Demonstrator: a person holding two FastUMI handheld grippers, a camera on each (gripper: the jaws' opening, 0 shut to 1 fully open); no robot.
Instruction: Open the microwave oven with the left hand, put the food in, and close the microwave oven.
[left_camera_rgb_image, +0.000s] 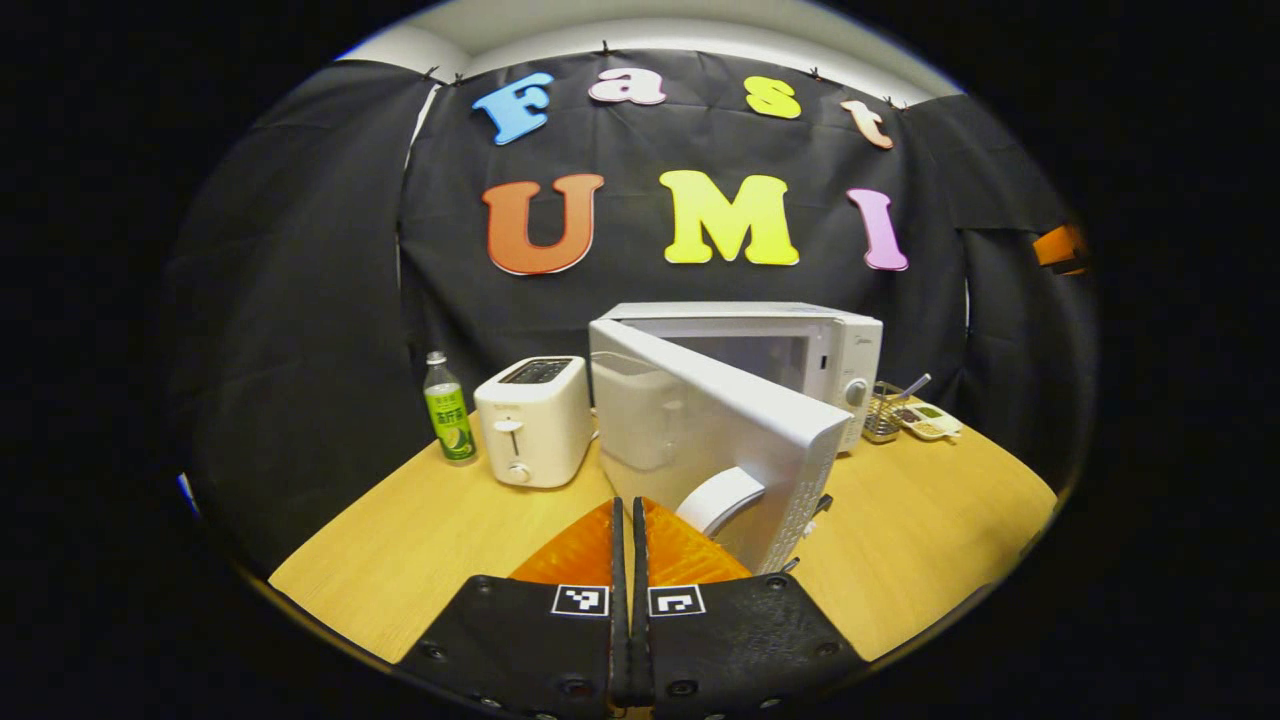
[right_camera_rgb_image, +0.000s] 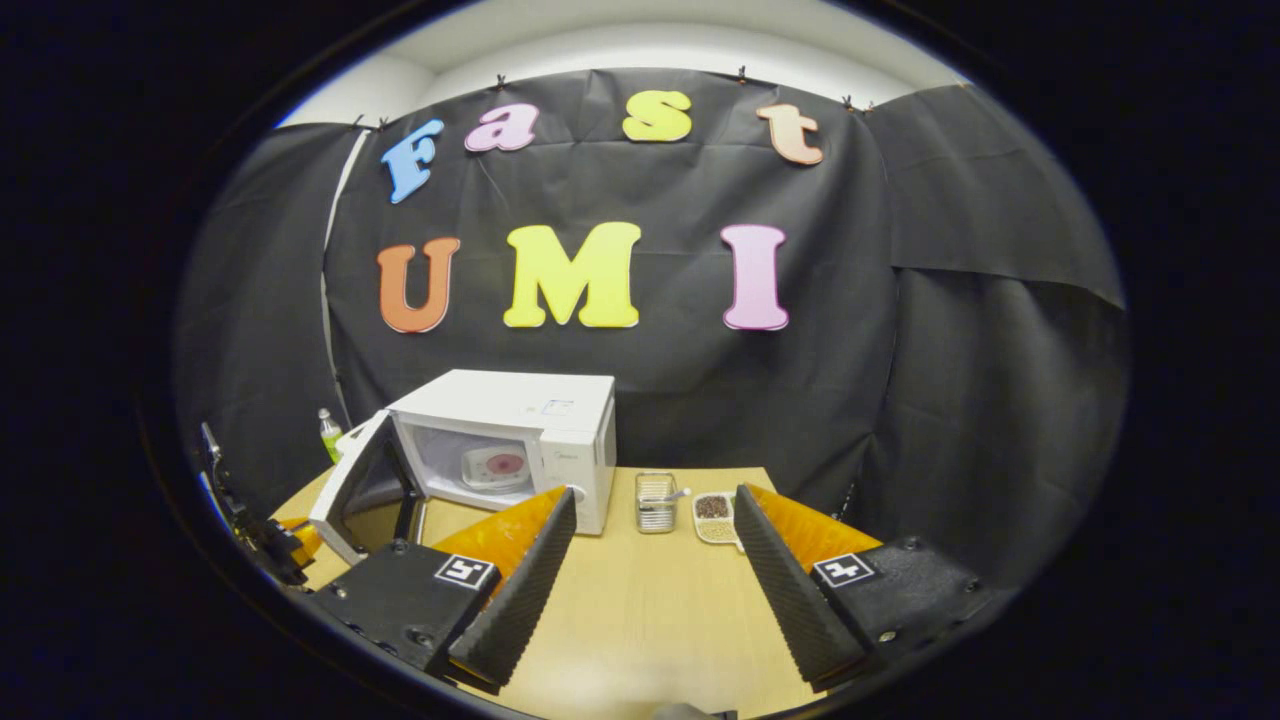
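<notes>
White microwave (right_camera_rgb_image: 505, 440) door (left_camera_rgb_image: 715, 440) half open, food (right_camera_rgb_image: 495, 468) inside. Left gripper (left_camera_rgb_image: 627, 520) closed, empty: push door's outer edge shut. Right gripper (right_camera_rgb_image: 645, 560) open, idle.

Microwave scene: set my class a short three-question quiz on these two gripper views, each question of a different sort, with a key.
1. True or false: the microwave door stands open.
2. Which appliance stands between the green bottle and the microwave? A) kettle B) toaster C) blender
3. Fill in: the right gripper has its fingers ____, holding nothing.

Key
1. True; a plate of food sits inside the cavity.
2. B, the toaster.
3. Apart; the left gripper has its fingers closed together near the door's handle.
</notes>
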